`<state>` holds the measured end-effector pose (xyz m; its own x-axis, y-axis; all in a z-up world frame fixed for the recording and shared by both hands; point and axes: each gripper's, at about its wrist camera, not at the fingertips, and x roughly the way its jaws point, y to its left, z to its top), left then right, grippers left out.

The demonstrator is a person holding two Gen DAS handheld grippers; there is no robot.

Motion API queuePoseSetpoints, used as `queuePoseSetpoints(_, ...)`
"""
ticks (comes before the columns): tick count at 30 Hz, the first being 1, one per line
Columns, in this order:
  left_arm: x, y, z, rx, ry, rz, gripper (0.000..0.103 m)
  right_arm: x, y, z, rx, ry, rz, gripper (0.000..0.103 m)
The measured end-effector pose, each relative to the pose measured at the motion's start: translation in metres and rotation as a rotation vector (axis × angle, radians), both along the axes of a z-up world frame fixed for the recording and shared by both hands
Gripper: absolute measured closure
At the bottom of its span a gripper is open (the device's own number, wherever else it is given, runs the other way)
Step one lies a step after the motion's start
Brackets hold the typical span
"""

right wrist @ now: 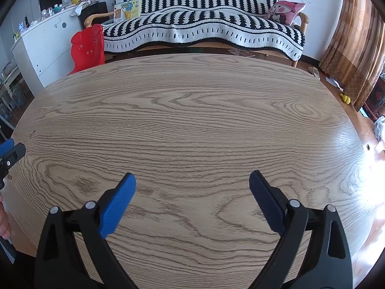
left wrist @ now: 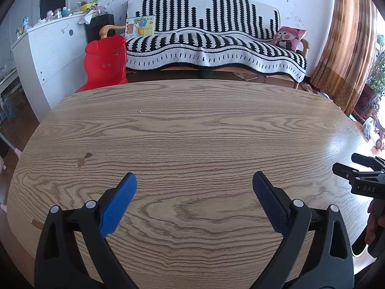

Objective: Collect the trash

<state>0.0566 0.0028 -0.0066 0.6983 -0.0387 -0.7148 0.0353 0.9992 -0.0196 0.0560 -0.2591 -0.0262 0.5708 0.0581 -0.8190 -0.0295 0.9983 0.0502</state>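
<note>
No trash shows on the worktop [left wrist: 192, 132] in either view: only bare wood grain, a small chipped patch [left wrist: 83, 160] in the veneer and a tiny pale speck [left wrist: 140, 112] too small to identify. How trash would handle, or where to grip it, cannot be judged until some appears; the speck, if litter, looks too slight for a pinch. Two grippers count: the left gripper [left wrist: 194, 180] and the right gripper [right wrist: 192, 179], each with two fingers spread wide and holding nothing, hovering over the near edge. Beyond stand one sofa [left wrist: 211, 41], one red chair [left wrist: 105, 62] and one pink cushion [left wrist: 288, 37].
</note>
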Motion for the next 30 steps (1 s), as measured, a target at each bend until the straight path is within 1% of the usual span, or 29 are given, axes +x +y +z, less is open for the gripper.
queuePoseSetpoints(30,0.0003,-0.0007,-0.0019,0.005,-0.001,-0.002,0.009,0.0001,-0.0012,0.0018,-0.003,0.005,0.0,0.011)
